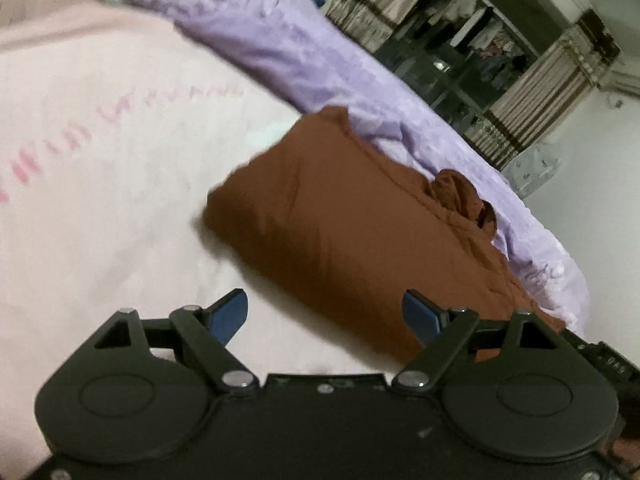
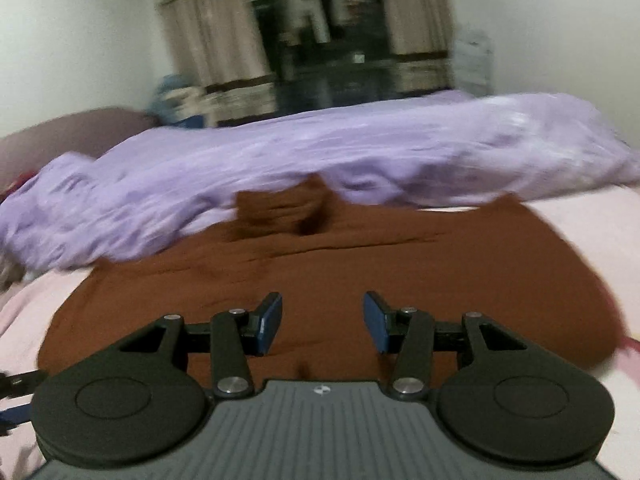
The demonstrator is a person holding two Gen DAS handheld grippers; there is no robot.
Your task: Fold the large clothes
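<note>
Here the rust-brown folded cloth garment [image 2: 360,280] lies on the pale pink bed sheet [image 1: 100,200], beside a rumpled lilac quilt [image 2: 320,160]. Left gripper [image 1: 325,316] and right gripper [image 2: 322,322] both gape, holding nothing. A careless grab could catch only the top layer and undo the fold.

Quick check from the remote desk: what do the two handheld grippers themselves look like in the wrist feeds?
Both match: the left gripper and right gripper have matte black linkage arms with silver pivot screws, round black disc housings and flat blue finger pads. The right's body is grey and ribbed with a small round logo; the left's is plain black. No cables or sleeves show.
</note>
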